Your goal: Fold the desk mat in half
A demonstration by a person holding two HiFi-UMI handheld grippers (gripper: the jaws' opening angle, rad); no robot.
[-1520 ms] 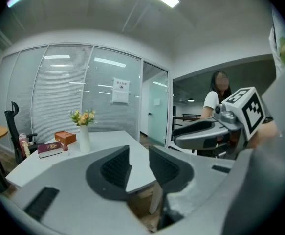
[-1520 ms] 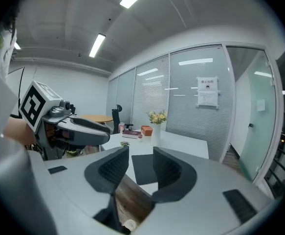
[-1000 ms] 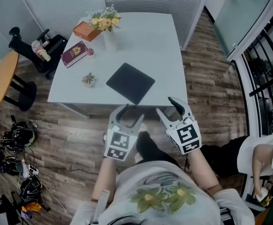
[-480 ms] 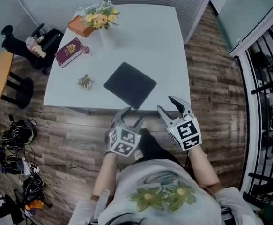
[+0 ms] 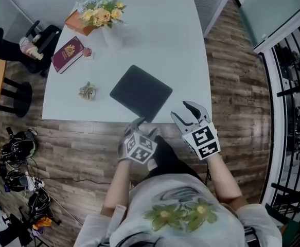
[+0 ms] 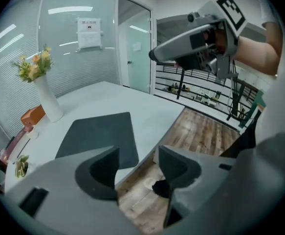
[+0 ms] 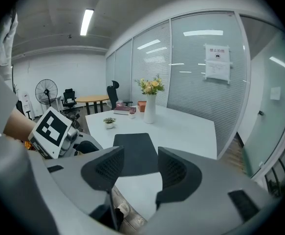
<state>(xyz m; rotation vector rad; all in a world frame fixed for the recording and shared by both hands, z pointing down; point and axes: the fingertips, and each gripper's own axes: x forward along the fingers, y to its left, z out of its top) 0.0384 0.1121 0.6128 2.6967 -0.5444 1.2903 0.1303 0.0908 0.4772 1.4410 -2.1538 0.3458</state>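
- Both claws gape wide and empty: left gripper (image 5: 142,126) and right gripper (image 5: 182,110), just short of the table (image 5: 160,35).
- Mat (image 5: 141,92) lies flat, unfolded, near that edge.
- I judge this the approach; next I need jaws on the mat's near corner.

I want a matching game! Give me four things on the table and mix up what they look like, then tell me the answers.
Things:
1. desk mat
2. book
3. vase
4. little plant

What they look like:
A. dark red, with gold print on its cover
B. smallest of the four, leafy
C. dark, thin, lying flat and not folded
D. white and tall

Right pairs: 1-C, 2-A, 3-D, 4-B
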